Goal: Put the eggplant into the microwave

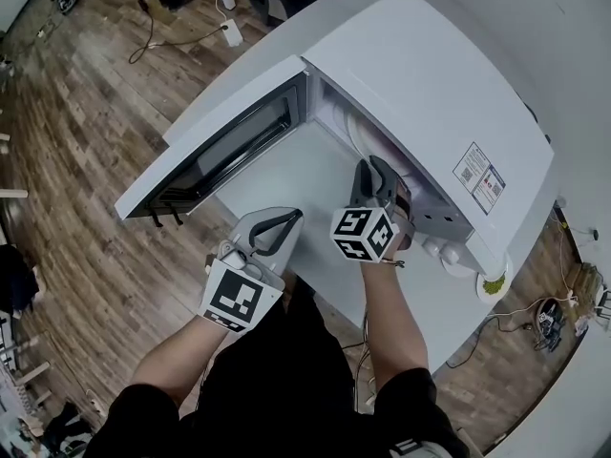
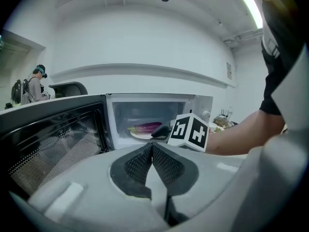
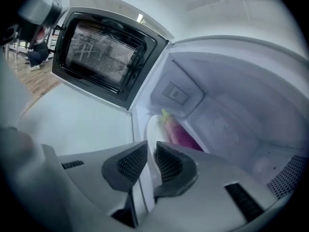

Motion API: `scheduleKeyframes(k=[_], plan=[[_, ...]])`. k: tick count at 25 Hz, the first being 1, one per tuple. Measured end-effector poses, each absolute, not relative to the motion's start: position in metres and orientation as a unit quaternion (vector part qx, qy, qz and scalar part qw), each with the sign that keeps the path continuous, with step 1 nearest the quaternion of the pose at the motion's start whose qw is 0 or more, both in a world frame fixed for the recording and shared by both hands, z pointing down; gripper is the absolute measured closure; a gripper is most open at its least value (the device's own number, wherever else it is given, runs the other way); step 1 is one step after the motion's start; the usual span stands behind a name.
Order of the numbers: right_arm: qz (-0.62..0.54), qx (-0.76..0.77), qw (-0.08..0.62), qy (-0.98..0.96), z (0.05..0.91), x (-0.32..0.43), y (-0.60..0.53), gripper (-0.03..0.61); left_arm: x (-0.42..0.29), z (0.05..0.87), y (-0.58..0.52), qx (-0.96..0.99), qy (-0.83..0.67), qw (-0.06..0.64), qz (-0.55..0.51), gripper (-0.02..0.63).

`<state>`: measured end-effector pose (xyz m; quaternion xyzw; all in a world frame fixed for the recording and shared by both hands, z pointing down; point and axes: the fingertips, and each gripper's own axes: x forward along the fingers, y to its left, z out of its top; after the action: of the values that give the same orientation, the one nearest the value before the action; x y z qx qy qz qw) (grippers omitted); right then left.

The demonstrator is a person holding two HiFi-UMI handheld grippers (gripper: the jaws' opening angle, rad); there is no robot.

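A person works two handheld grippers at an open microwave [image 1: 420, 84] on a white table [image 1: 315, 256]. The eggplant [image 2: 147, 127] already lies inside the oven, resting on a white plate [image 2: 137, 135] with its green stem end toward the door side. The right gripper [image 1: 374, 172] reaches into the mouth of the cavity just in front of the plate, its jaws a narrow gap apart and holding nothing; the purple eggplant shows just beyond its tips, apart from them. The left gripper [image 1: 272, 225] hangs outside the oven, near the swung-out door [image 1: 229, 146], its jaws pinched together at the tips and empty. The door stands wide to the left, its mesh window dark. A second person [image 2: 36, 83] stands far back in the room.
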<state>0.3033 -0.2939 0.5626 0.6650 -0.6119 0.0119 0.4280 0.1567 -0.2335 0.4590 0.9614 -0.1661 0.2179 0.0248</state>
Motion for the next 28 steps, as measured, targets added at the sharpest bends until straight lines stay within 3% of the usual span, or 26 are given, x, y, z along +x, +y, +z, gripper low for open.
scheduleKeyframes(k=[12, 15, 28], plan=[[0.074, 0.69, 0.365, -0.621, 0.558, 0.33, -0.302, 0.514, 0.147, 0.434, -0.216, 0.953, -0.192, 0.051, 0.228, 0.604], [0.093, 0.692, 0.346, -0.627, 0.556, 0.326, -0.295, 0.482, 0.142, 0.429, -0.209, 0.954, -0.188, 0.073, 0.223, 0.604], [0.148, 0.736, 0.223, -0.622, 0.485, 0.25, -0.228, 0.483, 0.099, 0.386, -0.197, 0.976, -0.079, 0.049, 0.194, 0.604]])
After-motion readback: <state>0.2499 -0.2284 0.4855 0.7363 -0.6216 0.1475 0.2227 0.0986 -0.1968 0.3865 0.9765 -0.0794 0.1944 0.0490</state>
